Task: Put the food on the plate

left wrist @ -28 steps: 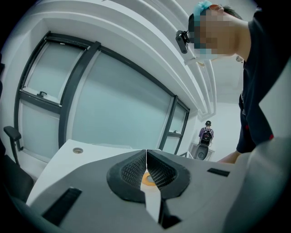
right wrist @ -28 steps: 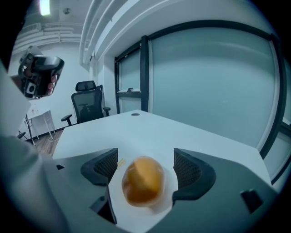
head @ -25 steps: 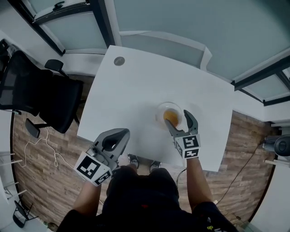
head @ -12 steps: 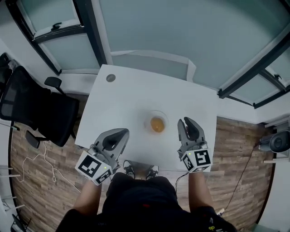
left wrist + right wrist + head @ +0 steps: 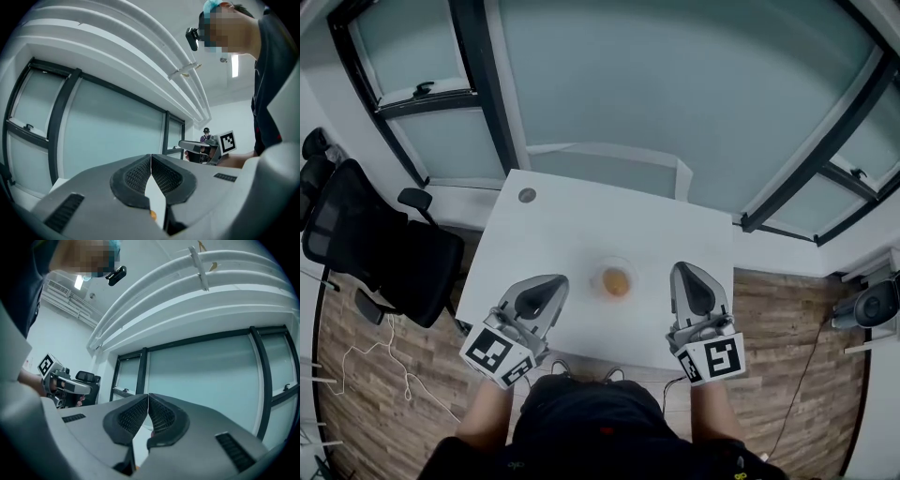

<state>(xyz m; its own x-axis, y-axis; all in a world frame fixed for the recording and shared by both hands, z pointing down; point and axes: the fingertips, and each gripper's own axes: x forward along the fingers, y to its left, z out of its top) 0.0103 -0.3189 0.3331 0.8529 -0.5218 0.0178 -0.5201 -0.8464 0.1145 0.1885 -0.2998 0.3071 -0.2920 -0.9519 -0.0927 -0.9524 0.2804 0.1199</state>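
Orange food (image 5: 618, 281) lies on the small round plate (image 5: 603, 271), which stands about mid-worktop (image 5: 581, 225). The left gripper (image 5: 553, 281) hovers just left of the plate. The right gripper (image 5: 687, 270) is a little farther off on the plate's right. Both are on the person's side of the plate. Each pair of fingers (image 5: 136, 176) is clenched tight, with nothing between them. A black office chair (image 5: 384, 244) stands well left of the plate.

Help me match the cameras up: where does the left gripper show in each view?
Head view: left gripper lower left.
Left gripper view: left gripper bottom centre, claw shut.
Right gripper view: left gripper far left, mid-height.
Shared landmark: the dark-framed glass wall.
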